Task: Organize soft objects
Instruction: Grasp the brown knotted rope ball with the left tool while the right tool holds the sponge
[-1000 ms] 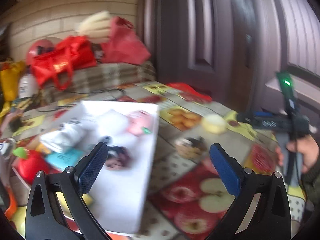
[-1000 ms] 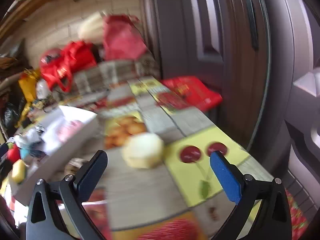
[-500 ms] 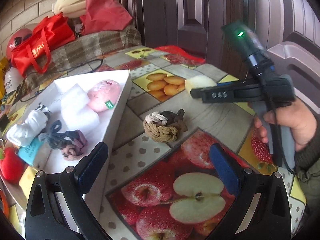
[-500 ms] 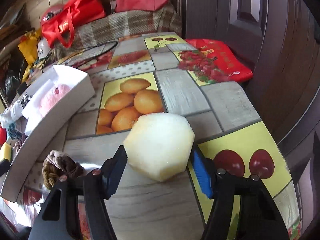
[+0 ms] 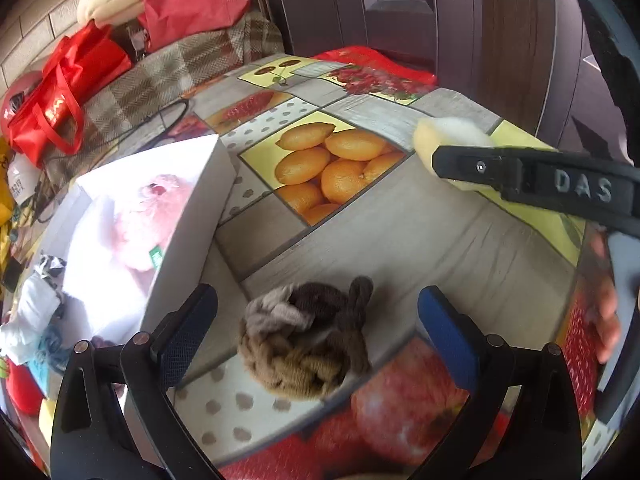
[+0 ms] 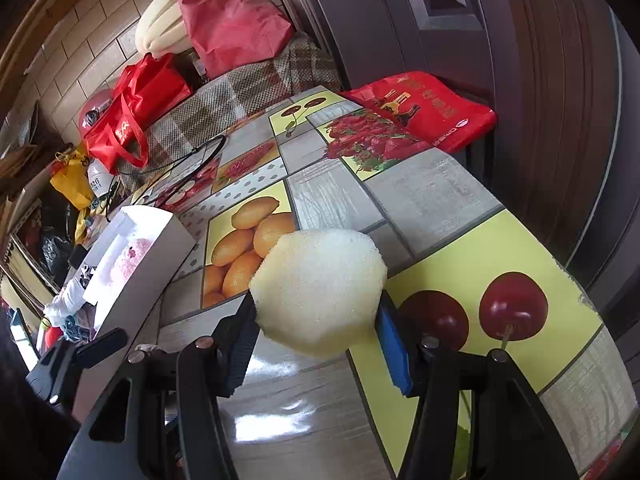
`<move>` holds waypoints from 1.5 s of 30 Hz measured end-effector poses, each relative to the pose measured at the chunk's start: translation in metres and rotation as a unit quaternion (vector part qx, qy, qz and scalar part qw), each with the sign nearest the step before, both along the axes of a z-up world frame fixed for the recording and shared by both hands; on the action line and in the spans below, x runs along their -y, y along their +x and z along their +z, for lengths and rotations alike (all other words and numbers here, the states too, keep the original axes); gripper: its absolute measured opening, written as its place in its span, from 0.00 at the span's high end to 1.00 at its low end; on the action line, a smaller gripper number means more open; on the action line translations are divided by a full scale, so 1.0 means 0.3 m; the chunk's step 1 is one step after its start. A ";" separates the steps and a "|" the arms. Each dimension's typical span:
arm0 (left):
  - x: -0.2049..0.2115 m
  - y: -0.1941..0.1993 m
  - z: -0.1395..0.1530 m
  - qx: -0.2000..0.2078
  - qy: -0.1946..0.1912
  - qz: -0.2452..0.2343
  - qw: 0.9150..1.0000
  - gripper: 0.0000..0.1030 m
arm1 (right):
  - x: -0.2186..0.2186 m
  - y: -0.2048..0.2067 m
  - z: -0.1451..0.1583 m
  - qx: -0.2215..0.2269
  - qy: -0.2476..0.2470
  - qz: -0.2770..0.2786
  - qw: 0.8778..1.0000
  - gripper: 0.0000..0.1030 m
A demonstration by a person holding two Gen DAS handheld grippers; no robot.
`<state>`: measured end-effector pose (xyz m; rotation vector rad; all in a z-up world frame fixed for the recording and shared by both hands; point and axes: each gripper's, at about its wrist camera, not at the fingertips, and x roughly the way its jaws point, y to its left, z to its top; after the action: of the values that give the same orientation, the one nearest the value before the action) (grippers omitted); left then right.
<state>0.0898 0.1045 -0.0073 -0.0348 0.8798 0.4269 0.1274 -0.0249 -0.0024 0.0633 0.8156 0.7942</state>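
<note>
Two sets of jaws are at work; those of the right gripper [image 6: 316, 344] have their pads pressed against both flanks of a pale yellow sponge [image 6: 320, 292], a faceted foam lump near the bench's door-side edge, by the printed cherries; the foam bulges out above the pads, so it looks light, springy and easily squashed; a gentle grip low across its widest part should do, since a hard squeeze would only deform it and let it spring free.

Jaws of the left gripper [image 5: 316, 340] stand wide apart with nothing pressed between them; they straddle a knotted yarn bundle [image 5: 308, 340] in brown, grey and tan that lies on the bench, clear of both pads; I judge it limp, light and likely to snag, so the safest hold is across the thick middle of the knot rather than on the loose dark loop at its right side.

Just left of the bundle sits an open white box [image 5: 188, 240], its near wall close beside the left finger; inside lie a pink fluffy toy [image 5: 148, 216], white foam blocks and other soft pieces, which suggests it is the collecting place; both sponge and bundle are not yet in it.

Beyond the bench's far edge, red bags [image 6: 132, 120] rest on a plaid-covered seat.
</note>
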 end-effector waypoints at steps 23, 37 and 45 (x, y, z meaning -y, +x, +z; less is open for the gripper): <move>0.127 -0.144 0.090 0.115 0.031 -0.071 0.990 0.74 | 0.051 -0.056 0.060 0.068 0.041 -0.016 0.997 0.45; 0.048 -0.160 0.085 0.107 -0.058 -0.068 0.990 0.17 | 0.045 -0.087 0.079 0.090 0.051 -0.014 0.995 0.45; 0.047 -0.061 -0.003 0.008 -0.062 -0.057 0.996 0.17 | 0.052 -0.084 0.069 0.094 0.051 -0.012 0.994 0.45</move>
<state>0.0714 0.0906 -0.0081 -0.1015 0.8880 0.2651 0.1023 -0.0407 0.0182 0.0879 0.5956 0.8061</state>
